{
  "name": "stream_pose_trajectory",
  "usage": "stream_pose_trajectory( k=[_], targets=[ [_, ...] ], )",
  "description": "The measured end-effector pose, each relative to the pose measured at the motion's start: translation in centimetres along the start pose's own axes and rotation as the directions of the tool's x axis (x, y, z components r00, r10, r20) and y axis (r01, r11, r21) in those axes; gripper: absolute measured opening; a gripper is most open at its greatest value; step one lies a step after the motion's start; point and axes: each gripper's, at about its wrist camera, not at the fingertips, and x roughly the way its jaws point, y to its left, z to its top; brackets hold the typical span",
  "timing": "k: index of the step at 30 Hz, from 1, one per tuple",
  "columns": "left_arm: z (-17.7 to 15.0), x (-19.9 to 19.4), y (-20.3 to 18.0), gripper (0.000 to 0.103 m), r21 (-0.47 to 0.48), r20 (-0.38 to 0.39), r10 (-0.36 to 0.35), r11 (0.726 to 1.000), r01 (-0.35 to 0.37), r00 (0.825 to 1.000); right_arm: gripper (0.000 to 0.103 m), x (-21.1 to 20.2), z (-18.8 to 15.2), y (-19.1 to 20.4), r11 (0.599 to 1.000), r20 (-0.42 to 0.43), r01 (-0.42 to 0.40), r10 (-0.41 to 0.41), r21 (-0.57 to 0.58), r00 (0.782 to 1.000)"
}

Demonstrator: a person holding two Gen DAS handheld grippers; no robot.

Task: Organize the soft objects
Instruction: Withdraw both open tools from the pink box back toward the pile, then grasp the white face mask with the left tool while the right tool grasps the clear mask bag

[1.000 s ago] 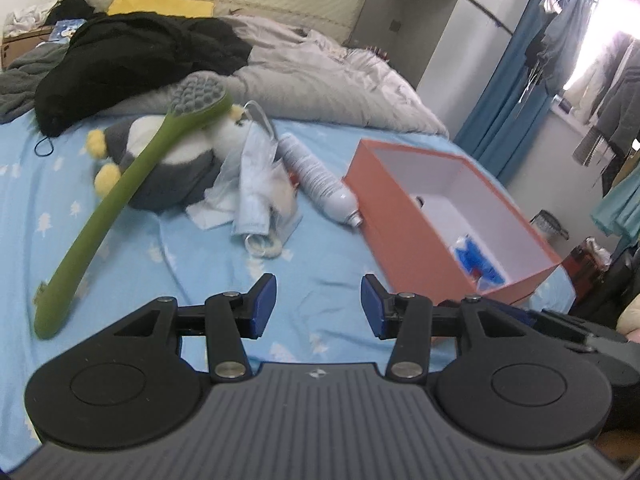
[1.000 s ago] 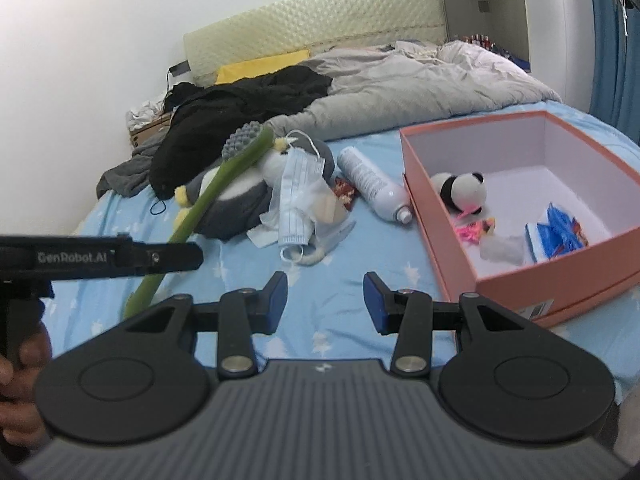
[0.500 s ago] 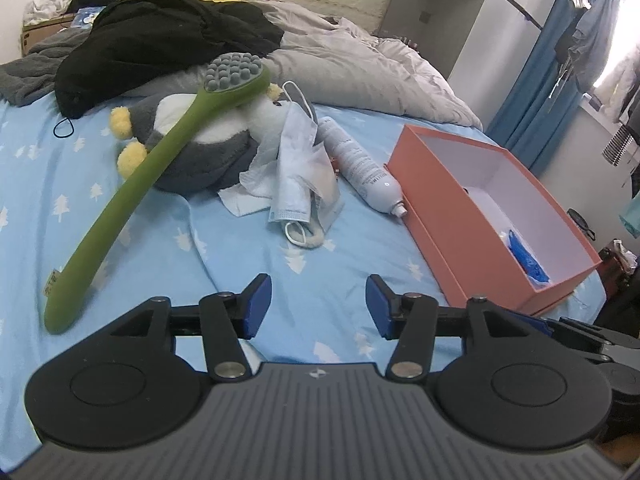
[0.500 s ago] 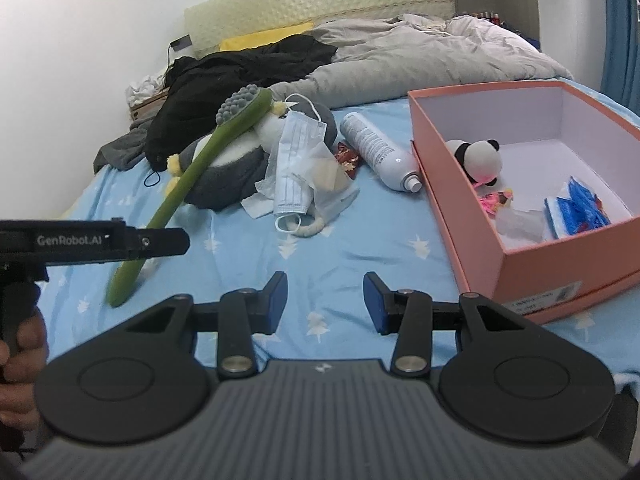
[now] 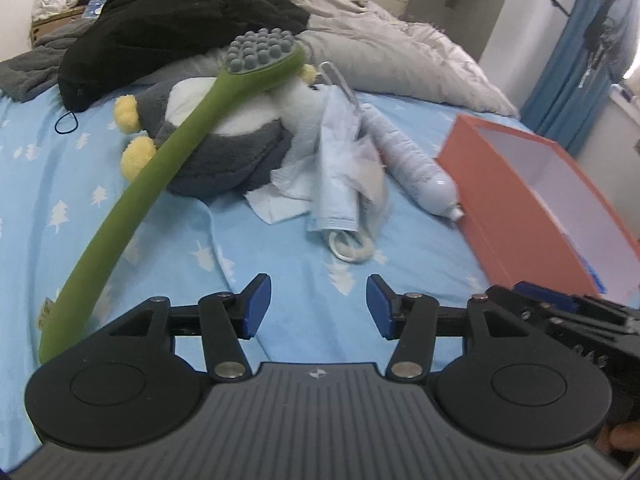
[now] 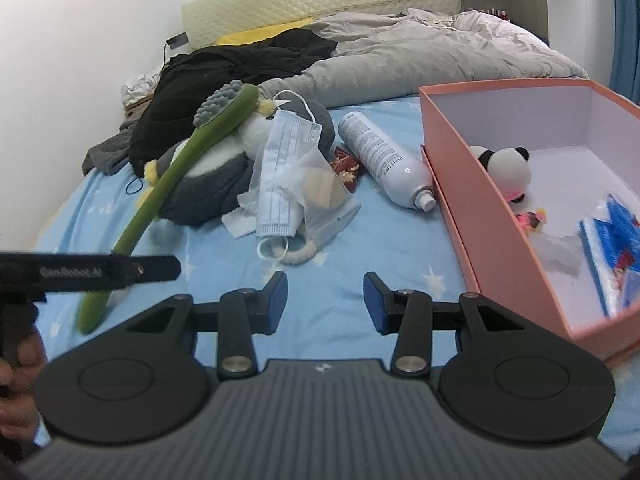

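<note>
A grey and white plush penguin (image 5: 224, 152) (image 6: 208, 176) lies on the blue bed sheet. A long green massage stick (image 5: 160, 168) (image 6: 172, 176) leans across it. A face mask (image 5: 336, 184) (image 6: 280, 184) and crumpled tissue lie beside the penguin, over a white ring (image 6: 298, 254). An open pink box (image 6: 480, 216) (image 5: 532, 216) on the right holds a small plush panda (image 6: 504, 168) and blue packets (image 6: 616, 248). My left gripper (image 5: 318, 306) and my right gripper (image 6: 325, 300) are both open and empty, just above the sheet in front of the pile.
A white spray can (image 6: 384, 164) (image 5: 412, 168) lies between the pile and the box, with a red wrapper (image 6: 347, 162) next to it. Black clothing (image 5: 172, 28) and a grey duvet (image 6: 420, 56) cover the far end of the bed. Blue curtains (image 5: 576, 64) hang at right.
Both grippers have moved forward toward the pile, which now looks larger. Both stay open; no object has moved.
</note>
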Motion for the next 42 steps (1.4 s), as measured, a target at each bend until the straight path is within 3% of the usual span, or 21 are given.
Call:
stream_pose_trajectory(
  k=[10, 18, 24, 30, 32, 34, 42],
  targets=[
    [2.2, 5.7, 1.8, 0.059, -0.01, 0.018, -0.033, 0.999, 0.033, 0.999, 0.045, 5.9, 1.9, -1.3, 1.0, -0.009, 0.011, -0.011, 0.017, 1.0],
    [3.8, 9.4, 3.4, 0.057, -0.093, 0.0, -0.155, 0.984, 0.155, 0.988, 0.045, 10.8, 3.6, -0.8, 0.999, -0.005, -0.035, 0.035, -0.031, 0.999],
    [5.1, 12.1, 4.1, 0.052, -0.176, 0.017, -0.249, 0.953, 0.248, 0.968, 0.045, 13.8, 3.6, 0.5, 0.988, -0.038, -0.052, 0.047, -0.147, 0.998],
    [5.8, 14.8, 3.8, 0.036, -0.185, -0.024, -0.292, 0.941, 0.283, 0.956, 0.043, 16.2, 3.3, 1.1, 0.981, -0.059, -0.059, 0.049, -0.186, 0.997],
    [5.8, 15.4, 3.6, 0.02, -0.185, -0.043, -0.298, 0.94, 0.286, 0.954, 0.037, 16.7, 3.2, 1.1, 0.979, -0.062, -0.06, 0.049, -0.193, 0.997],
    [5.8, 15.6, 3.4, 0.012, -0.179, -0.046, -0.304, 0.94, 0.291, 0.952, 0.017, 16.7, 3.2, 1.1, 0.979, -0.059, -0.065, 0.055, -0.191, 0.997],
    [5.9, 14.0, 2.1, 0.004, -0.134, -0.025, -0.259, 0.958, 0.253, 0.966, 0.006, 14.6, 3.6, 1.0, 0.982, -0.024, -0.036, 0.033, -0.185, 0.999]
  ],
)
